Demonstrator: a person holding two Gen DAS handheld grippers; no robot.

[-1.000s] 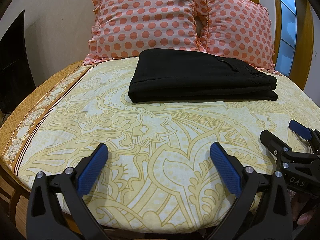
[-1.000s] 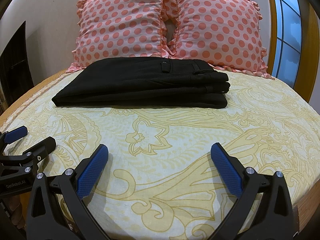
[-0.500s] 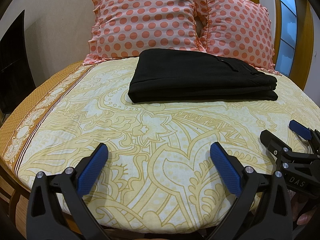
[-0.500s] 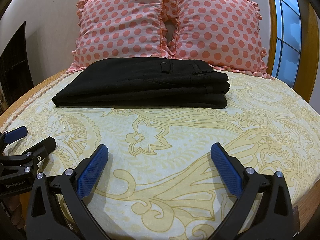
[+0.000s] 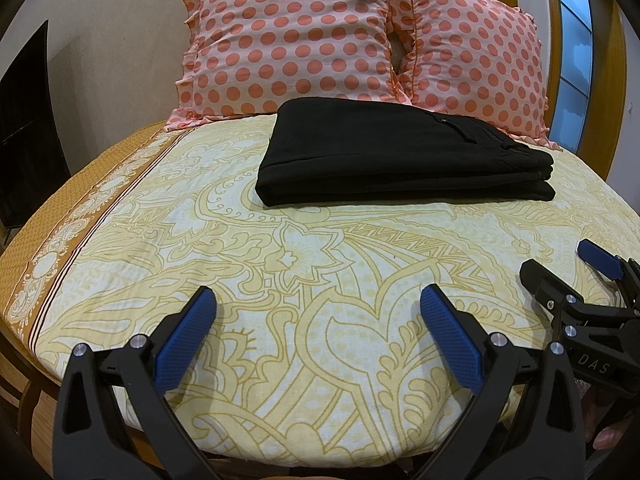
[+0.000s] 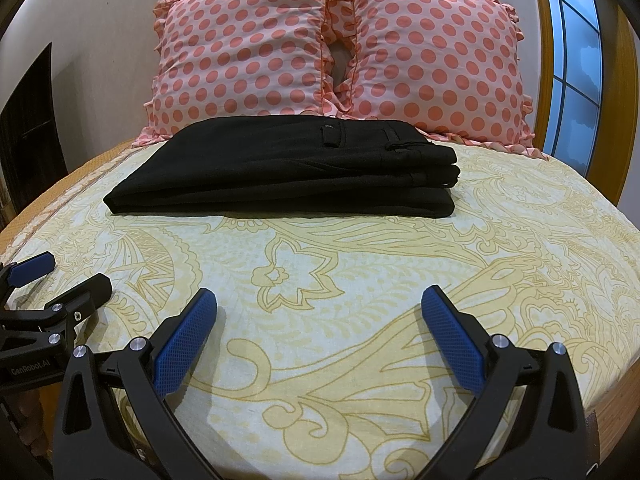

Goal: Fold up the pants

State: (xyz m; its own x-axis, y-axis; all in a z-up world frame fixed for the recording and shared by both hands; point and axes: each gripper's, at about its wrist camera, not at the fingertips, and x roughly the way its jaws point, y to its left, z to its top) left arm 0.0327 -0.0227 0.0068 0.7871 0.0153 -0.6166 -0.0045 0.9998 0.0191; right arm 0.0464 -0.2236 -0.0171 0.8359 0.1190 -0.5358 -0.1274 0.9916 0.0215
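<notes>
Black pants (image 5: pixel 400 156) lie folded in a neat flat stack on the bed, in front of the pillows; they also show in the right wrist view (image 6: pixel 288 172). My left gripper (image 5: pixel 318 308) is open and empty, low over the near part of the bed, well short of the pants. My right gripper (image 6: pixel 320 308) is open and empty, beside the left one, also short of the pants. The right gripper shows at the right edge of the left wrist view (image 5: pixel 568 276), the left gripper at the left edge of the right wrist view (image 6: pixel 64 280).
A yellow patterned bedsheet (image 5: pixel 320 264) covers the bed. Two pink polka-dot pillows (image 6: pixel 248 52) (image 6: pixel 436 56) lean against the wall behind the pants. A window (image 6: pixel 576 64) with a wooden frame is at the right. A dark object (image 5: pixel 24 128) stands at the left.
</notes>
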